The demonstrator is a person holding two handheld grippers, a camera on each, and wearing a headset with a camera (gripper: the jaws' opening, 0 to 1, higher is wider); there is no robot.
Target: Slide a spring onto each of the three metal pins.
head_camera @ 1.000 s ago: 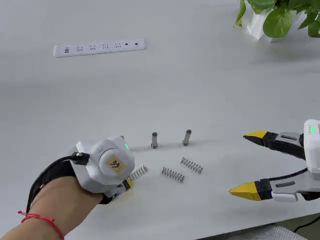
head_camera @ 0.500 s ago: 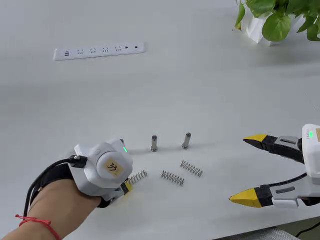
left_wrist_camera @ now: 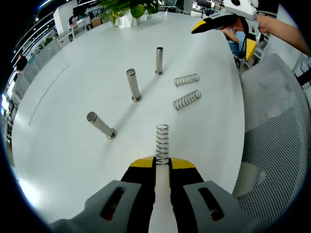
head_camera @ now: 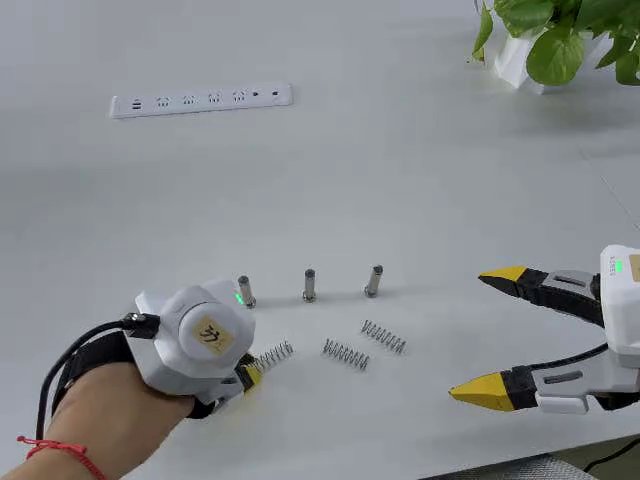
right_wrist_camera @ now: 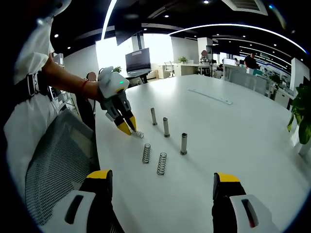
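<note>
The white table (head_camera: 400,150) occupies most of the head view. A potted plant (head_camera: 560,40) is located in the upper right corner, and a power strip (head_camera: 200,99) at upper left. The right gripper (head_camera: 470,335) is held at the right edge, jaws spread wide with nothing between them. The left gripper (head_camera: 248,373) is seen at lower left, jaws clamped on one end of a spring (left_wrist_camera: 162,141).

Compared with one second ago, the left gripper has been drawn slightly toward the lower left. The leftmost pin (head_camera: 246,291), previously covered, is now exposed. It stands upright in a row with the middle pin (head_camera: 310,284) and the right pin (head_camera: 374,280) at frame centre. Two loose springs (head_camera: 345,352) lie just below the row, on no pin.
</note>
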